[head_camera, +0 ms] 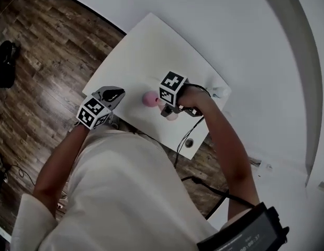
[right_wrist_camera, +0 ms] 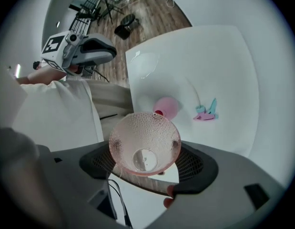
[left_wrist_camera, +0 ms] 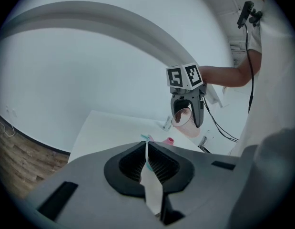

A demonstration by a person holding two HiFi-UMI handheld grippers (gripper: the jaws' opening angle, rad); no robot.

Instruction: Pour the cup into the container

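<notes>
Cup tipped at the container!
Right gripper (head_camera: 170, 110) clamped on the tilted pink cup (right_wrist_camera: 145, 144), close by the pink container (right_wrist_camera: 165, 106) on the white table (head_camera: 151, 46); left gripper (head_camera: 115, 94) closed, empty.

Cannot identify small teal-pink item (right_wrist_camera: 207, 112) on table (right_wrist_camera: 223, 66); see only part of container (right_wrist_camera: 167, 106) behind cup (right_wrist_camera: 145, 147).

1. White square worktop (head_camera: 146, 51) stands on dark wood-plank floor (head_camera: 41, 88).
2. Pink container (right_wrist_camera: 168, 105) sits on it, twd person's side.
3. Small teal + pink item (right_wrist_camera: 207, 112) lies nr container, not touching.
4. Round hole (head_camera: 189, 143) by one corner.
</notes>
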